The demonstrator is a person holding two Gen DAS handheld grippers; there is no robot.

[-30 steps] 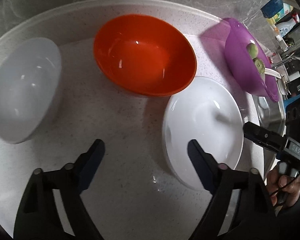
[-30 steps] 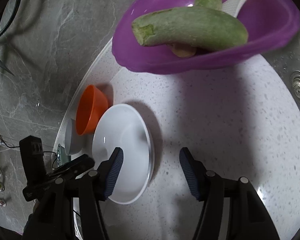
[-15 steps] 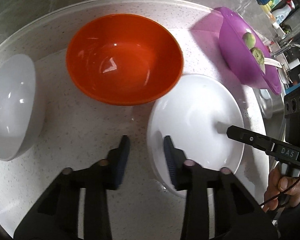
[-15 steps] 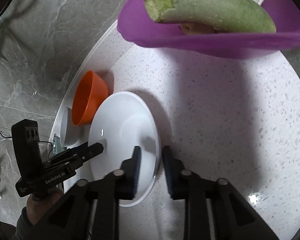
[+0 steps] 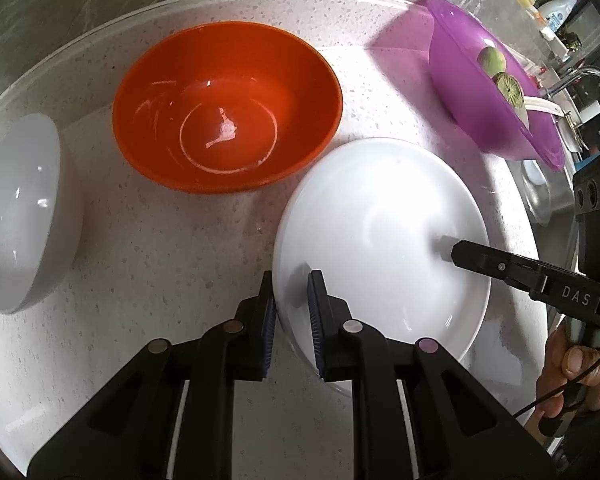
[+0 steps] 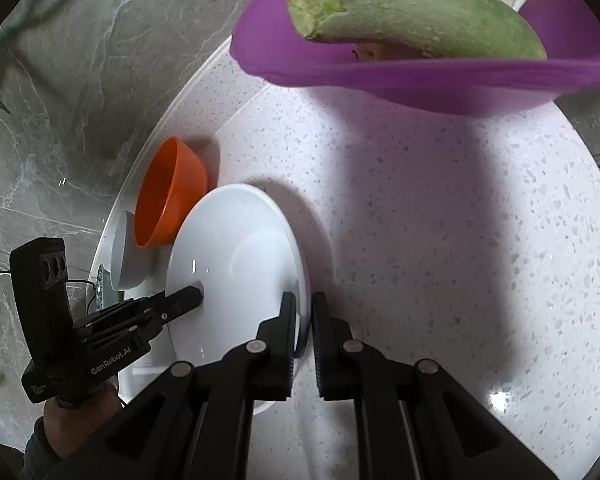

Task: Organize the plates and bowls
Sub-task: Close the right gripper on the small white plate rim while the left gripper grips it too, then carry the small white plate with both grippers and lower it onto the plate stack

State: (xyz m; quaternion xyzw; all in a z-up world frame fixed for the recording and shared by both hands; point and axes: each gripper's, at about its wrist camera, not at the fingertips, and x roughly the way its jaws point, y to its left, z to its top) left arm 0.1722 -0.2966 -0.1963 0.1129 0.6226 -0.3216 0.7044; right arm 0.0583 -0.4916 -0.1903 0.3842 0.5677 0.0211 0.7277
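A white plate (image 5: 384,232) lies on the speckled counter; it also shows in the right wrist view (image 6: 236,272). My left gripper (image 5: 292,312) is shut on the plate's near rim. My right gripper (image 6: 303,332) is shut on the opposite rim, and it shows in the left wrist view (image 5: 460,252) reaching over the plate. An empty orange bowl (image 5: 228,104) sits just behind the plate, also seen in the right wrist view (image 6: 168,196). A white bowl (image 5: 16,212) stands at the far left.
A purple bowl (image 5: 492,92) with green vegetables (image 6: 412,12) stands at the right, close to the plate. A steel sink (image 5: 540,196) and tap lie beyond it. A grey marble wall (image 6: 80,60) backs the counter (image 5: 148,248).
Both grippers have closed from wide open onto opposite rims of the white plate. The left wrist view has shifted right and nearer the plate.
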